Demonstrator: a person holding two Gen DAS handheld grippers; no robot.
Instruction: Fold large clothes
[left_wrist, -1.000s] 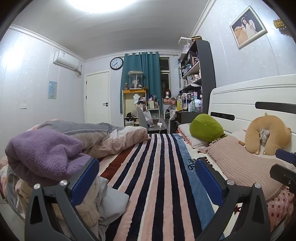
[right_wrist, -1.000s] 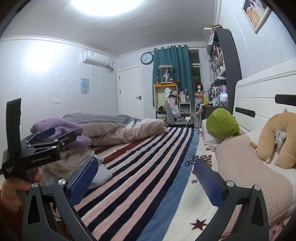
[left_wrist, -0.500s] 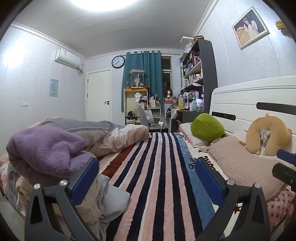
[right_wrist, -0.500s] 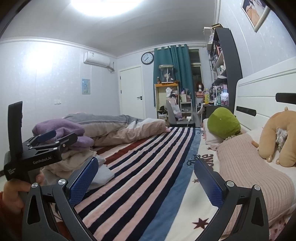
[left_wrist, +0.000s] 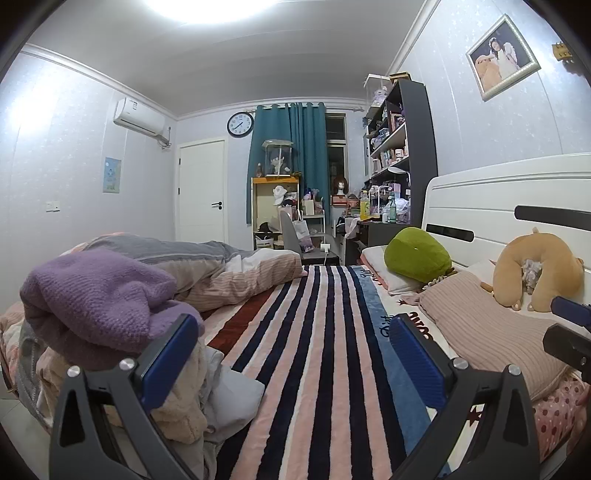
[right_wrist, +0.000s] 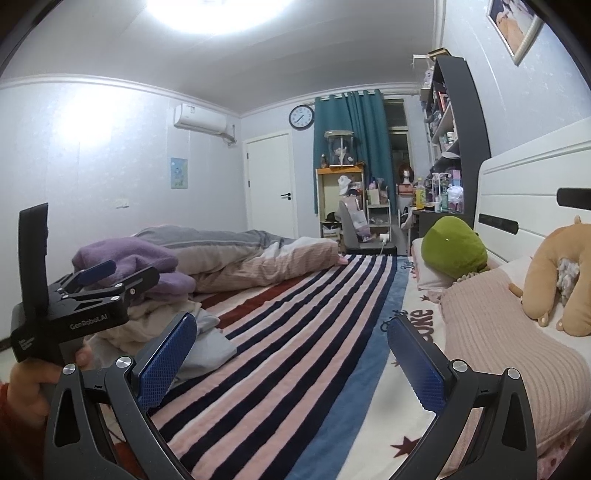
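Observation:
A pile of clothes lies at the bed's left edge, topped by a purple knit sweater (left_wrist: 92, 295) (right_wrist: 125, 254) over cream and white garments (left_wrist: 181, 402) (right_wrist: 162, 314). My left gripper (left_wrist: 291, 354) is open and empty, its left finger next to the pile. It also shows in the right wrist view (right_wrist: 110, 275), held by a hand, near the pile. My right gripper (right_wrist: 291, 354) is open and empty, low over the striped blanket (right_wrist: 295, 332), to the right of the pile.
A rolled grey and pink duvet (left_wrist: 221, 266) lies behind the pile. A pink pillow (left_wrist: 480, 332), a green plush (left_wrist: 417, 254) and a tan neck pillow (left_wrist: 535, 269) lie by the white headboard (left_wrist: 498, 199). Shelves and a desk stand beyond the bed.
Both grippers have shifted slightly, so the scene sits a little lower and to the right in each view. Jaws stay open; nothing is gripped.

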